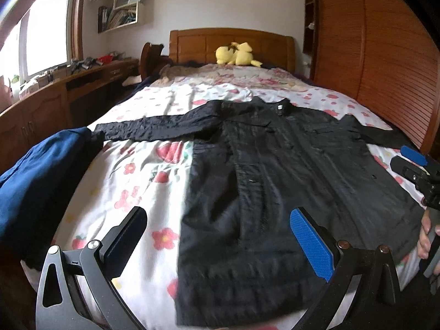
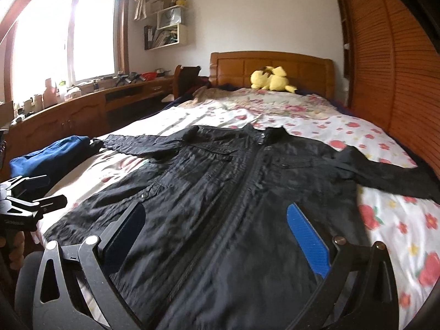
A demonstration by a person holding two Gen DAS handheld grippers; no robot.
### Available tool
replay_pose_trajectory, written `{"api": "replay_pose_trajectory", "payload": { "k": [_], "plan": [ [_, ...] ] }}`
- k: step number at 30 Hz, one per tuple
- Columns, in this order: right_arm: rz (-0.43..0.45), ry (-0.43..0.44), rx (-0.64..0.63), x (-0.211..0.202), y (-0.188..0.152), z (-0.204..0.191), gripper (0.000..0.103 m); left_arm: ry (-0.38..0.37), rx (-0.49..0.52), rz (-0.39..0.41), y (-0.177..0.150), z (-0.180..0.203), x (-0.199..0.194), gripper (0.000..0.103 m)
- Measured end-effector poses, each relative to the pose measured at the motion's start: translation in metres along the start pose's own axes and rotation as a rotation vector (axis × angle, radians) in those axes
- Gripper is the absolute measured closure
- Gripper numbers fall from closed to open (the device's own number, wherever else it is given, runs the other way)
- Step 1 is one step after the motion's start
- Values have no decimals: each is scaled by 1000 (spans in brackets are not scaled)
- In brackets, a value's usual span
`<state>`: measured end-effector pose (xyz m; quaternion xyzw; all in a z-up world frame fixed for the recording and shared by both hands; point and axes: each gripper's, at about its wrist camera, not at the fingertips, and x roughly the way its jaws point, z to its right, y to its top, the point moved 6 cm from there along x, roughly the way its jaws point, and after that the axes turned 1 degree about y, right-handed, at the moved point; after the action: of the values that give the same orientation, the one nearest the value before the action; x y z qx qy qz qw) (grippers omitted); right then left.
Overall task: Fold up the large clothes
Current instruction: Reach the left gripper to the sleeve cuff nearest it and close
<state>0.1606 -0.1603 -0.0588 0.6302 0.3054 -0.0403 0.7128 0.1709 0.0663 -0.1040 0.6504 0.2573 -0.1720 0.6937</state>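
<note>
Both claws, left claw [image 1: 218, 243] and right claw [image 2: 217, 238], hover wide and empty above the black jacket [image 1: 275, 165] at lower centre, so its slick fabric may slip and bunch when pinched.

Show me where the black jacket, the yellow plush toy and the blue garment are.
black jacket [image 2: 220, 192]: right wrist view, on the front by the zip.
yellow plush toy [image 1: 236, 54]: left wrist view, on its body.
blue garment [image 1: 35, 176]: left wrist view, mid fabric.

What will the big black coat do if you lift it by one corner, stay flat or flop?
The black coat lies flat and wrinkled on the bed, so it will probably droop. Its spread sleeves would likely dangle. Its slightly shiny fabric might slip.
</note>
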Motion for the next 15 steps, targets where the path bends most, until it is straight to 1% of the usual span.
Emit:
{"api": "replay_pose_trajectory", "payload": {
  "k": [3, 8, 12, 15],
  "plan": [
    [-6, 37, -3, 22, 12, -2, 0, 15, -20, -9, 11, -13, 15, 0],
    [-18, 91, -34, 73, 34, -12, 0, 26, -69, -24, 24, -33, 37, 0],
    [-67, 131, -63, 114, 31, -18, 0, 57, -90, -55, 30, -48, 59, 0],
    [-80, 120, -118, 127, 19, -18, 0, 74, -103, -70, 36, -56, 73, 0]
  ]
}}
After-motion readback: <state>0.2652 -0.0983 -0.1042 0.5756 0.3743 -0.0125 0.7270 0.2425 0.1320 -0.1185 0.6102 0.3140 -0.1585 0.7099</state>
